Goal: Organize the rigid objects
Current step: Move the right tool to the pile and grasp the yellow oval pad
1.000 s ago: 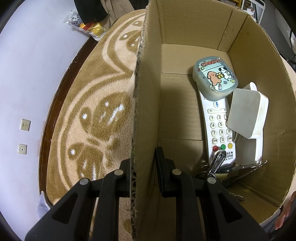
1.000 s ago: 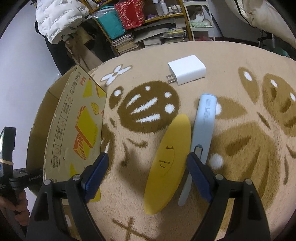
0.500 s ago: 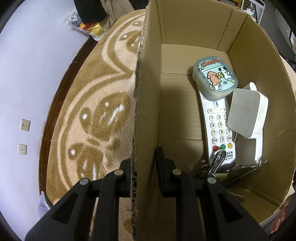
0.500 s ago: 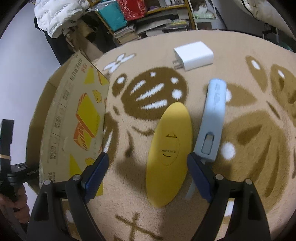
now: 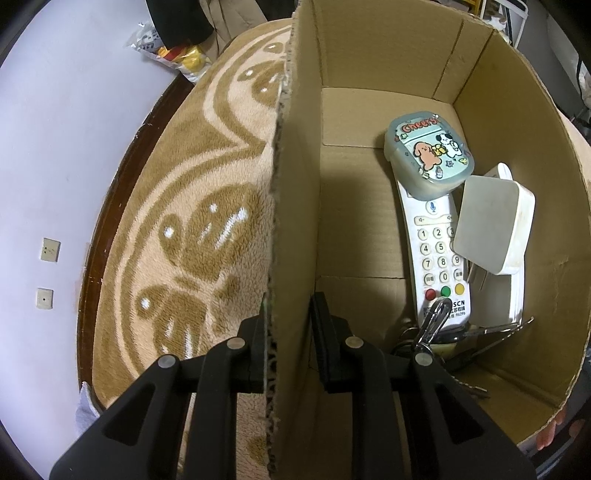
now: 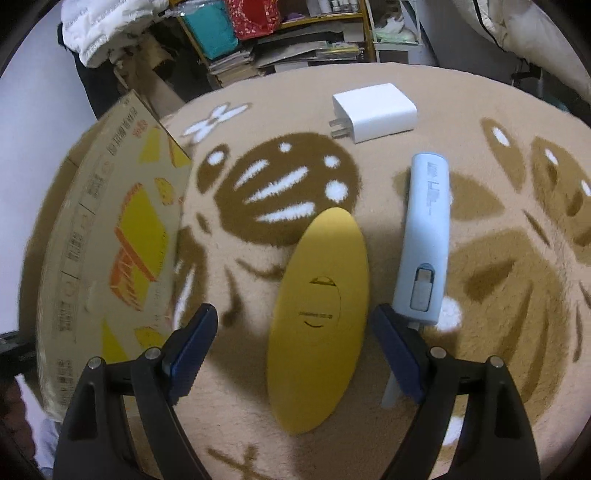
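My left gripper (image 5: 291, 325) is shut on the near wall of an open cardboard box (image 5: 295, 206), one finger outside and one inside. Inside lie a white remote (image 5: 436, 258), a grey-green case with cartoon dogs (image 5: 428, 155), a white adapter (image 5: 495, 225) and a bunch of keys (image 5: 436, 332). My right gripper (image 6: 291, 328) hangs open above the rug, its blue pads on either side of a yellow oval object (image 6: 321, 314). A pale blue power bank (image 6: 424, 236) lies just right of the oval, and a white charger (image 6: 373, 110) sits farther back. The box's printed side (image 6: 110, 251) stands at the left.
A beige and brown patterned rug (image 6: 498, 277) covers the surface. Shelves with books and bags (image 6: 277, 33) stand behind it. A white wall with two sockets (image 5: 48, 273) and a snack bag (image 5: 173, 55) lie beyond the rug's edge. A person's fingertips (image 5: 554, 435) show at the box's lower right corner.
The right gripper has drifted closer over the yellow oval, which now sits centred between its pads. The left gripper and the box have kept still.
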The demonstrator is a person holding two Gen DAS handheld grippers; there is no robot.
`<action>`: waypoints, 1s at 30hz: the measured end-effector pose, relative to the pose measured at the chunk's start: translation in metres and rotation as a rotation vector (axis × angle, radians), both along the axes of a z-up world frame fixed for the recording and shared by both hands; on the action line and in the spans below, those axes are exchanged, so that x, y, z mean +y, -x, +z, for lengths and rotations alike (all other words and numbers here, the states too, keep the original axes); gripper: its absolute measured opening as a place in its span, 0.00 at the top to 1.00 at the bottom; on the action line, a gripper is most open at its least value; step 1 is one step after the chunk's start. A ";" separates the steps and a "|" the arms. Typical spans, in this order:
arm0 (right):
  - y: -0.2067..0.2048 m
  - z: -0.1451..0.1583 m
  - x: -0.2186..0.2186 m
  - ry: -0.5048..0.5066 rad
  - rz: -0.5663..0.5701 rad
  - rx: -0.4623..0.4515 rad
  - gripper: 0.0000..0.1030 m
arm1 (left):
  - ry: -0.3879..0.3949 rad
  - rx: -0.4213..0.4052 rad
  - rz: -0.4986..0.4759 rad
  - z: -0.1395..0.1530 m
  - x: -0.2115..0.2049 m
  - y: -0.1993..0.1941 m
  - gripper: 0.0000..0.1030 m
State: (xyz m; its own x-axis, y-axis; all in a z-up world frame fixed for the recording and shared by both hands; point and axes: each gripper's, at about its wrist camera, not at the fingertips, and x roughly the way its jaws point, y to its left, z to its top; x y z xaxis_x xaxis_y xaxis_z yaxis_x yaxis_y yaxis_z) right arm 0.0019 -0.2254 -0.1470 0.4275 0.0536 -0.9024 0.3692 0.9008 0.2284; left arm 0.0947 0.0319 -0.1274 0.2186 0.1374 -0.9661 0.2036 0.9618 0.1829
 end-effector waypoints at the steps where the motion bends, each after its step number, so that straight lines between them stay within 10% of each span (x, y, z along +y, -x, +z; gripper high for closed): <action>1: -0.001 -0.001 0.000 0.007 0.000 0.008 0.12 | 0.002 0.001 0.002 0.000 0.000 0.000 0.81; 30: 0.003 -0.009 0.002 0.057 -0.001 0.047 0.18 | -0.021 -0.013 0.006 0.000 -0.003 0.004 0.82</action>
State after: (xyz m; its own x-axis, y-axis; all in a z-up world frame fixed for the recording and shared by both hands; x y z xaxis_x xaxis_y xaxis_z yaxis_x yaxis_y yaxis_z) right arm -0.0011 -0.2229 -0.1565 0.3849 0.0007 -0.9230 0.3791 0.9116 0.1588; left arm 0.0904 0.0284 -0.1273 0.2304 0.1587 -0.9601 0.1957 0.9589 0.2055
